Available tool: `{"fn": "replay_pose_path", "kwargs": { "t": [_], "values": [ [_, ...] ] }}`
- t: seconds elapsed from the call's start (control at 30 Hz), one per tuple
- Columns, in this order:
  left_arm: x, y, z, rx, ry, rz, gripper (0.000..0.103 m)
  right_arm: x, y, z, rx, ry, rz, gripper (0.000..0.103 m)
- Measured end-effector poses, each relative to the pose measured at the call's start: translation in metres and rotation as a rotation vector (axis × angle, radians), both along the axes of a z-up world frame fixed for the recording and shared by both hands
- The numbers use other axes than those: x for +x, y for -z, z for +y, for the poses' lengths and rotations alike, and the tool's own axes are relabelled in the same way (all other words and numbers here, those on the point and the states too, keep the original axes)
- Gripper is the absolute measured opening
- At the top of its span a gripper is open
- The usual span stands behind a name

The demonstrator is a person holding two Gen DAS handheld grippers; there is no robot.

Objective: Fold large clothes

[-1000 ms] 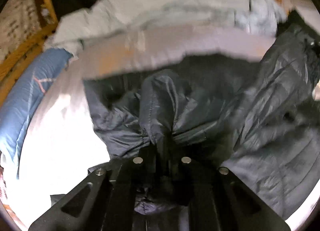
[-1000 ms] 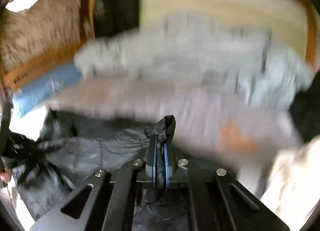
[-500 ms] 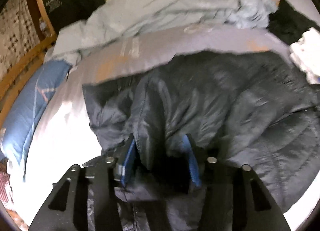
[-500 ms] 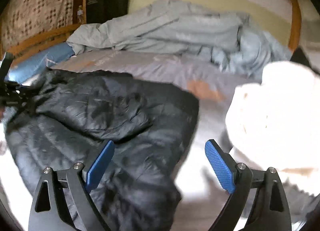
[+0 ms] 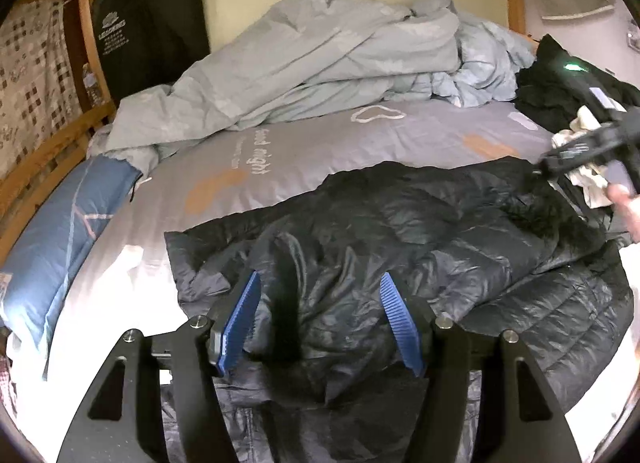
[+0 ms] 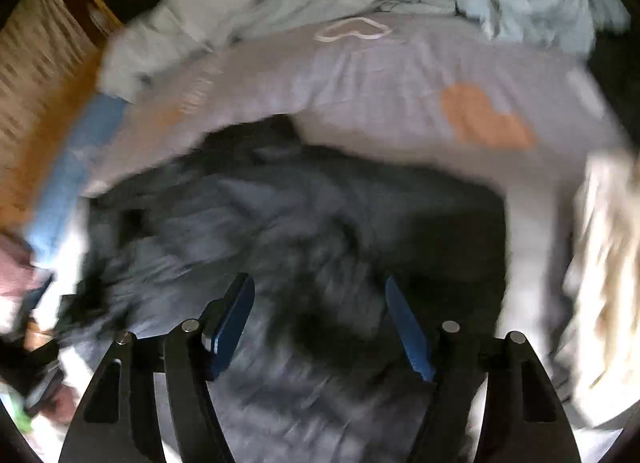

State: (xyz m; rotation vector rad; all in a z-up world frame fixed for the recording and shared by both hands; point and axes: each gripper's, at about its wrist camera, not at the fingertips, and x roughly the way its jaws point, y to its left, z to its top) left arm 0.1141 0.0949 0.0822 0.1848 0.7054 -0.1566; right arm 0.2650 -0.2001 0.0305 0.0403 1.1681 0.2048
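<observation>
Hovering over the black quilted puffer jacket (image 5: 460, 231), the left gripper (image 5: 320, 323) had just been opening, its blue ribbed pads (image 5: 240, 319) apart around a loose ridge of fabric without pressing it. The right gripper (image 6: 324, 327), blurred, had just been narrowing yet stood apart above the same jacket, gripping nothing. That jacket lay spread on the grey printed bedsheet (image 5: 360, 143), with the rumpled pale blue duvet (image 5: 320, 51) beyond it.

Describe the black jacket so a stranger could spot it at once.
On the bed, across the near part of the grey sheet, lies the black jacket. It alone is dark, shiny and quilted; the duvet heaped behind it is pale blue-grey.
</observation>
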Motion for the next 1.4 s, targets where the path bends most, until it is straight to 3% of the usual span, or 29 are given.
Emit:
{"fn": "replay_pose_path", "kwargs": {
  "t": [0.07, 0.13, 0.23, 0.27, 0.3, 0.4, 0.47, 0.5, 0.53, 0.6, 0.63, 0.7, 0.83, 0.9, 0.97, 1.07, 1.13, 1.17, 1.23, 1.27, 1.3, 1.4],
  "values": [
    [0.001, 0.001, 0.004, -0.014, -0.001, 0.013, 0.062, 0.019, 0.008, 0.016, -0.08, -0.032, 0.02, 0.069],
    [0.002, 0.002, 0.007, -0.007, -0.007, 0.012, 0.062, 0.04, 0.03, 0.028, -0.207, -0.019, 0.106, 0.059],
    [0.002, 0.002, 0.01, -0.004, -0.006, 0.012, 0.062, 0.054, 0.054, 0.034, -0.253, -0.026, 0.201, 0.029],
    [0.003, 0.002, 0.011, -0.007, -0.005, 0.016, 0.062, 0.054, 0.054, 0.036, -0.242, -0.037, 0.197, 0.014],
    [0.003, 0.002, 0.012, -0.009, -0.005, 0.018, 0.062, 0.053, 0.049, 0.038, -0.231, -0.041, 0.164, 0.008],
    [0.003, 0.001, 0.014, -0.006, -0.022, 0.009, 0.062, 0.041, 0.008, 0.045, -0.232, -0.082, -0.106, 0.005],
    [0.003, -0.001, 0.018, -0.018, -0.041, 0.003, 0.062, 0.018, -0.052, 0.041, -0.177, -0.086, -0.418, 0.005],
    [0.002, -0.002, 0.021, -0.028, -0.052, -0.002, 0.062, 0.008, -0.07, 0.037, -0.155, -0.084, -0.52, 0.005],
    [0.002, -0.004, 0.024, -0.036, -0.06, -0.007, 0.062, -0.016, -0.102, 0.029, -0.121, -0.078, -0.701, 0.005],
    [0.001, -0.006, 0.028, -0.043, -0.07, -0.011, 0.062, -0.045, -0.126, 0.015, -0.069, -0.107, -0.853, 0.005],
    [0.0, -0.006, 0.03, -0.045, -0.074, -0.011, 0.062, -0.052, -0.124, 0.011, -0.094, -0.125, -0.866, 0.005],
    [0.0, -0.005, 0.032, -0.05, -0.078, -0.004, 0.062, -0.06, -0.103, 0.0, -0.15, -0.168, -0.804, 0.005],
    [-0.001, -0.003, 0.029, -0.04, -0.074, 0.005, 0.062, -0.1, -0.007, -0.034, -0.297, -0.259, -0.538, 0.005],
    [-0.002, -0.003, 0.027, -0.035, -0.067, 0.005, 0.062, -0.126, 0.025, -0.053, -0.285, -0.259, -0.454, 0.005],
    [-0.004, -0.003, 0.026, -0.031, -0.059, 0.004, 0.062, -0.151, 0.035, -0.07, -0.24, -0.234, -0.431, 0.005],
    [-0.005, -0.003, 0.024, -0.029, -0.058, 0.004, 0.062, -0.18, 0.036, -0.079, -0.184, -0.219, -0.407, 0.006],
    [-0.004, -0.003, 0.024, -0.03, -0.057, 0.006, 0.062, -0.191, 0.033, -0.085, -0.155, -0.225, -0.375, 0.013],
    [-0.005, -0.003, 0.023, -0.029, -0.057, 0.006, 0.062, -0.196, 0.029, -0.084, -0.15, -0.227, -0.377, 0.02],
    [-0.005, -0.004, 0.021, -0.022, -0.059, -0.002, 0.062, -0.197, 0.012, -0.089, -0.152, -0.193, -0.414, 0.047],
    [-0.006, -0.005, 0.021, -0.016, -0.062, -0.007, 0.062, -0.197, 0.004, -0.09, -0.138, -0.173, -0.434, 0.071],
    [-0.006, -0.006, 0.021, -0.011, -0.065, -0.013, 0.062, -0.196, -0.008, -0.094, -0.103, -0.146, -0.473, 0.075],
    [-0.007, -0.012, 0.028, -0.007, -0.091, -0.036, 0.067, -0.178, -0.034, -0.096, -0.036, -0.088, -0.506, 0.075]
  ]
}}
